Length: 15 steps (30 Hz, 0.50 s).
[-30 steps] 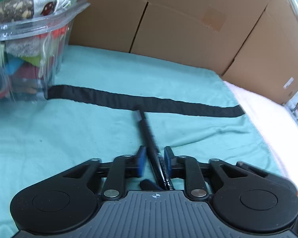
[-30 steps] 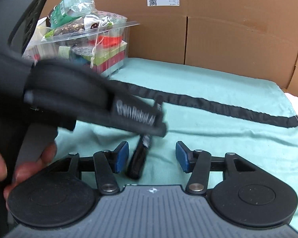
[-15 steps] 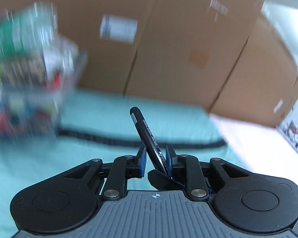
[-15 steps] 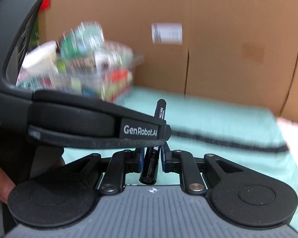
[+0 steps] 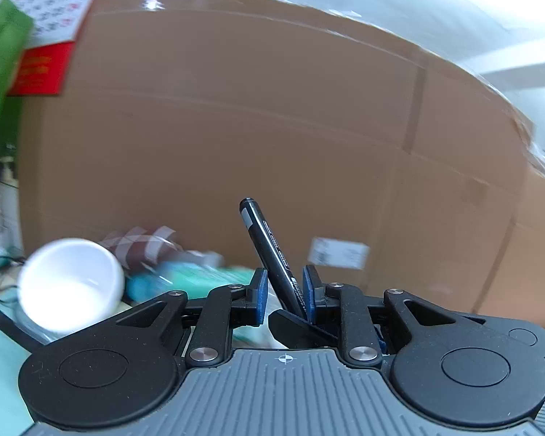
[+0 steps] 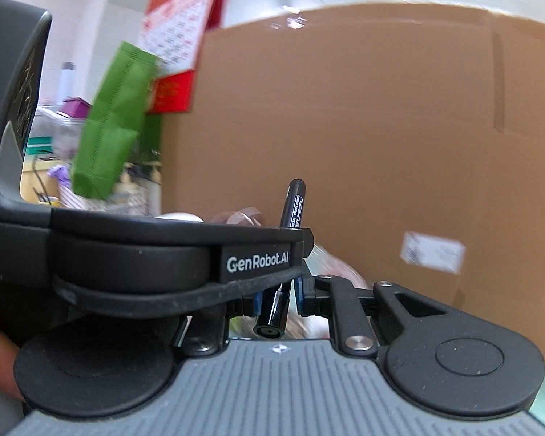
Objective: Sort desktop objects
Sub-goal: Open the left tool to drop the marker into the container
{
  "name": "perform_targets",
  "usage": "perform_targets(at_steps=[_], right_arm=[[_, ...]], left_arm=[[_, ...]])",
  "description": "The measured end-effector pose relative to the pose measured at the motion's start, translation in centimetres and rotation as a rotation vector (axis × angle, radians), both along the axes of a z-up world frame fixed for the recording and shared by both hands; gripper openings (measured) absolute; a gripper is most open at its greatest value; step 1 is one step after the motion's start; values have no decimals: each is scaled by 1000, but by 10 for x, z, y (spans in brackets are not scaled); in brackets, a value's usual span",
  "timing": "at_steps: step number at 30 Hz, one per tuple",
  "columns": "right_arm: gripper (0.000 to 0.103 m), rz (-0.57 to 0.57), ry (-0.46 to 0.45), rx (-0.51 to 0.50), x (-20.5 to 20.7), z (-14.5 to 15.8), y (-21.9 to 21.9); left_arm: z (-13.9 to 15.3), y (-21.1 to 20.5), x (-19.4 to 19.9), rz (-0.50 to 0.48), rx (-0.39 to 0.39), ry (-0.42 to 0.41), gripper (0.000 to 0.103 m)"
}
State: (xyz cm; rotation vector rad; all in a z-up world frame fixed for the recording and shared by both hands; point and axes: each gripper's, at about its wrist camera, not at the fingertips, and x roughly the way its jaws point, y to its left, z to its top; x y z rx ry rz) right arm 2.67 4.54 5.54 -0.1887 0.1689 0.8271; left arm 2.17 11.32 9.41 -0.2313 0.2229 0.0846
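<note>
Both tools are clamped on one slim black marker pen (image 5: 272,254): left gripper (image 5: 282,292) and right gripper (image 6: 277,296), whose jaws have just closed on it. Formerly flat on the teal cloth, it now rides clear of it, before the brown cardboard box (image 5: 272,127), ready for sorting.

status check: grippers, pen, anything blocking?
Left gripper and right gripper both shut on the black marker pen, pen tilted up off the cloth. White cup low left, cardboard box ahead; nothing touching.
</note>
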Motion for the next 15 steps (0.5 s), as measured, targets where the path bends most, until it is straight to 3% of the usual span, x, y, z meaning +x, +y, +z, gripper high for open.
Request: perform_targets(at_steps=[5,7,9,15], right_arm=[[21,36,38,6,27,12,42],[21,33,92,13,42,18,52],[21,24,154,18,60,21,62],[21,9,286,-1,104,27,84]], left_arm=[[13,49,24,26,-42,48,19],[18,59,43,19,-25,82,20],[21,71,64,2,-37,122,31],[24,93,111,-45,-43,215,32]])
